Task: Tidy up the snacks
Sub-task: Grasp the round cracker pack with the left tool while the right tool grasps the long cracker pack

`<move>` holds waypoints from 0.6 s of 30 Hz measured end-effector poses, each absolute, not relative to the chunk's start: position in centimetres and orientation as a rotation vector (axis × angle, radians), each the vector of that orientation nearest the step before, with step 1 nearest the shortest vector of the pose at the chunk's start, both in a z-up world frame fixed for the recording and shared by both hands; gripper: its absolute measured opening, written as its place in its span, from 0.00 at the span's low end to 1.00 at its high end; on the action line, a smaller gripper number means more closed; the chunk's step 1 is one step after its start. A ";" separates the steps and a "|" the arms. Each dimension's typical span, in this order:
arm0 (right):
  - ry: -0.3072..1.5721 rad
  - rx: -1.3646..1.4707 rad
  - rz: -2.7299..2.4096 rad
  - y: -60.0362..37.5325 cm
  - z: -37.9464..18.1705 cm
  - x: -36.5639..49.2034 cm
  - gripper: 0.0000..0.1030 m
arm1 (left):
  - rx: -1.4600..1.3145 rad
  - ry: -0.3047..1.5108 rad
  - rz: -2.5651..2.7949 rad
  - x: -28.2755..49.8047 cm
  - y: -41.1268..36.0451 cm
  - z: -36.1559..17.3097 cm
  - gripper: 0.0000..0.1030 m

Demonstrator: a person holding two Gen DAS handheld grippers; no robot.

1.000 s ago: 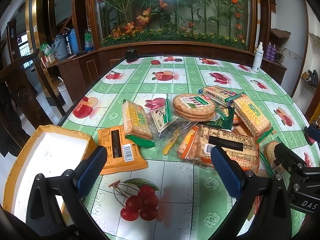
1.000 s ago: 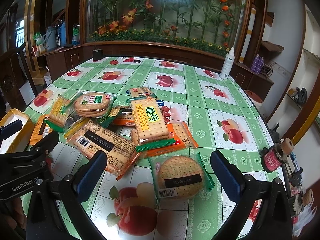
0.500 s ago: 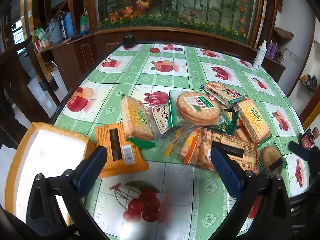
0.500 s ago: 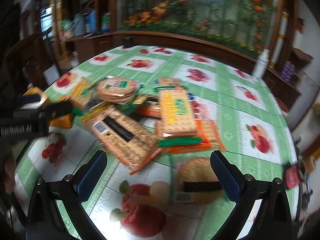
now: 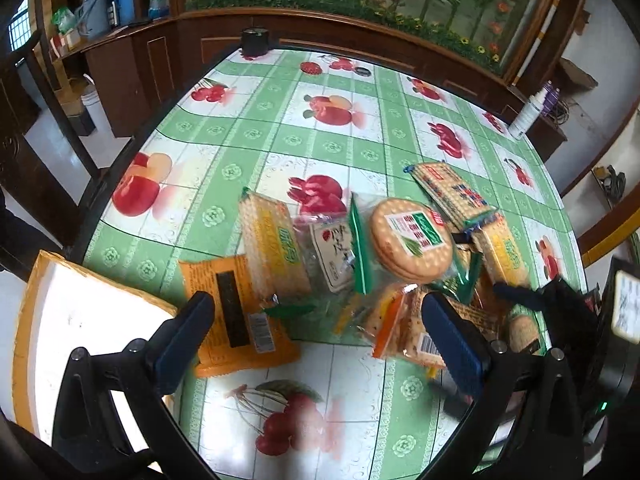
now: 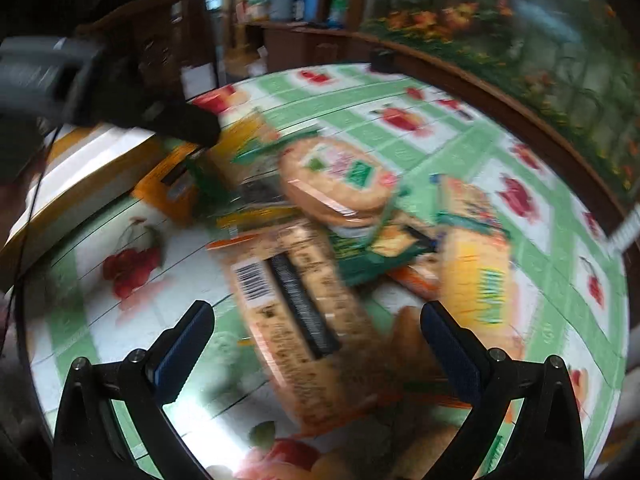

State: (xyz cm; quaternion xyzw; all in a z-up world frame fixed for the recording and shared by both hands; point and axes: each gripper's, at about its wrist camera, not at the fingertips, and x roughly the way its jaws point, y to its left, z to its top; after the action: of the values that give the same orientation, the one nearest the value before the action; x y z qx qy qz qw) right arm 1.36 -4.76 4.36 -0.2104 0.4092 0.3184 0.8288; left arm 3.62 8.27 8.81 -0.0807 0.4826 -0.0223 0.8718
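A heap of biscuit packs lies on the fruit-print tablecloth (image 5: 332,144): an orange flat pack (image 5: 236,316), a yellow cracker pack (image 5: 274,246), a round biscuit pack (image 5: 410,236) and a long brown cracker pack (image 6: 296,308). My left gripper (image 5: 320,340) is open and empty, just above the table before the orange pack. My right gripper (image 6: 316,344) is open and empty over the long brown pack; its view is blurred. It also shows at the right edge of the left wrist view (image 5: 536,296). A white box with orange rim (image 5: 68,332) sits at the left.
A white spray bottle (image 5: 528,112) stands at the table's far right edge. A black round object (image 5: 256,42) sits at the far edge. Wooden cabinets and a chair (image 5: 36,152) ring the table on the left. A planter wall lies behind.
Both grippers have moved forward and lower toward the snack heap. The right gripper has swung left, so its view is now blurred and sits over the long brown pack.
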 end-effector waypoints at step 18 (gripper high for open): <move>0.925 -0.272 0.699 -7.9 2.5 -1.2 0.59 | -0.100 1.067 -0.125 10.0 2.0 7.5 1.00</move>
State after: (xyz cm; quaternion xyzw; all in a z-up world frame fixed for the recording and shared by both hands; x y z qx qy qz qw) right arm -1.18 -7.94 2.51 -0.1281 0.4358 0.3290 0.8279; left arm 9.98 2.04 7.52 -0.0476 0.5079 -0.0594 0.8581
